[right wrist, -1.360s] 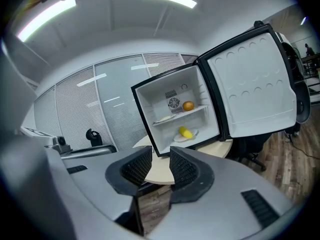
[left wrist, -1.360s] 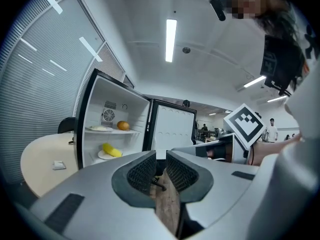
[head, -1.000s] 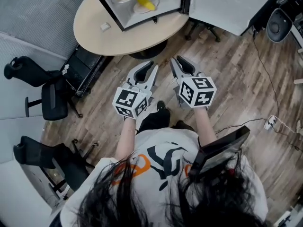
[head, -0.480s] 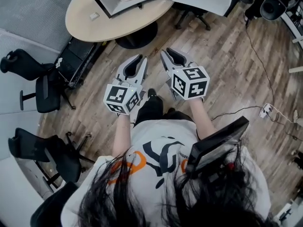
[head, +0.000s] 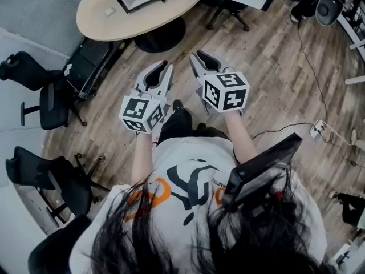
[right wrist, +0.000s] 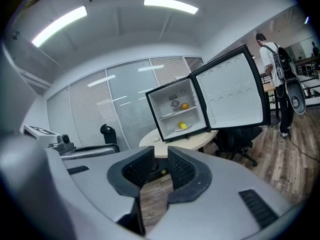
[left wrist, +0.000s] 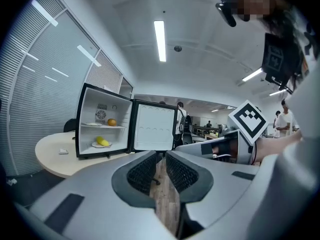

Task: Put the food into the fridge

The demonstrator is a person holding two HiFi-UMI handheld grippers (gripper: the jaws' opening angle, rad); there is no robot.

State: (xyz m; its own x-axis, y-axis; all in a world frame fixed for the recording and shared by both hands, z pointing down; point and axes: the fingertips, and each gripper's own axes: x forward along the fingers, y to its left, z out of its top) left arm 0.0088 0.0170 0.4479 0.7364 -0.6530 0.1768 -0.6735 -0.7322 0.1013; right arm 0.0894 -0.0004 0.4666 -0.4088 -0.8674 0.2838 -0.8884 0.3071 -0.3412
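- Small white fridge with a black frame [left wrist: 102, 119] up on the round tan desk [left wrist: 55, 161], door [left wrist: 154, 125] swung wide open to the side.
- Food already inside: yellow fruit [left wrist: 102, 142] on a white plate at the bottom, round orange fruit [left wrist: 112, 122] on the shelf above.
- Left gripper [head: 165, 67] and right gripper [head: 195, 56] side by side, held out over the brown wooden floor [head: 274, 67], well apart from the desk.
- Jaws of both clenched together, nothing between them.
- Bare strip of desk in front of the fridge, with a small white block [head: 109, 12] near the round rim.
- Open floor between the jaws and the desk's edge.
- Black office chairs [head: 51, 104] off to the left, close to the wall.
- One more black chair [right wrist: 240, 136] tucked under the open door.
- White plug block [head: 315, 129] with a thin cord on the floor at the right.
- Person [right wrist: 272, 49] standing far off, past the door.
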